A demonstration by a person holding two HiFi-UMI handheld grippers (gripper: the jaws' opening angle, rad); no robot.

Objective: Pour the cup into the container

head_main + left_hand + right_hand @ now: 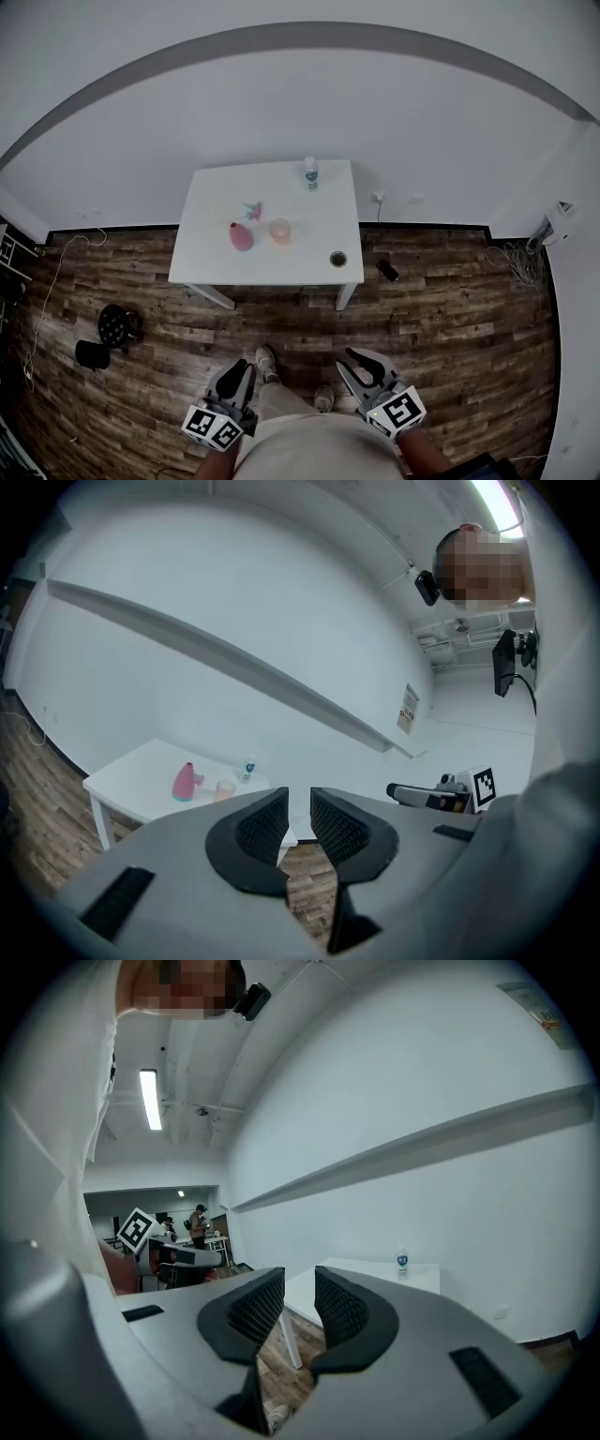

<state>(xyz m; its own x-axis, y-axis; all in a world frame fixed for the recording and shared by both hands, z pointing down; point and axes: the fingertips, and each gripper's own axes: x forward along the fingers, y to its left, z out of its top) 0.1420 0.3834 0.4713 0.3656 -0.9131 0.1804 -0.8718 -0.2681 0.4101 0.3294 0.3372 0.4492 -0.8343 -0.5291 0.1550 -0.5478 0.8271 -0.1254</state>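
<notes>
Between the fingers (265,825) of the left gripper (299,803) only a thin slit shows, with nothing gripped. The right gripper (300,1286) is the same, its fingers drawn together on nothing. Both are held low at the person's waist, pointing toward the white tabletop (211,258), which stands well apart across the wooden floor (450,319).

On that tabletop the pale pink cup (280,231) stands upright near the middle, just beside a taller pink vase (241,235) on its left. A small dark round container (337,259) sits near the front right corner, apart from the cup. Which vessel should receive the pour I cannot say for sure; the dark one looks likeliest.

The step in hand looks like the approach, with nothing of the task done yet. To do it well, I would first close the distance and stop square to the front edge. One gripper's fingers should then spread before they reach the cup, not at it. The right gripper seems the better choice, since the container lies to that side and the vase crowds the cup's left. Taking the cup around its middle and keeping it level should keep any contents in.
</notes>
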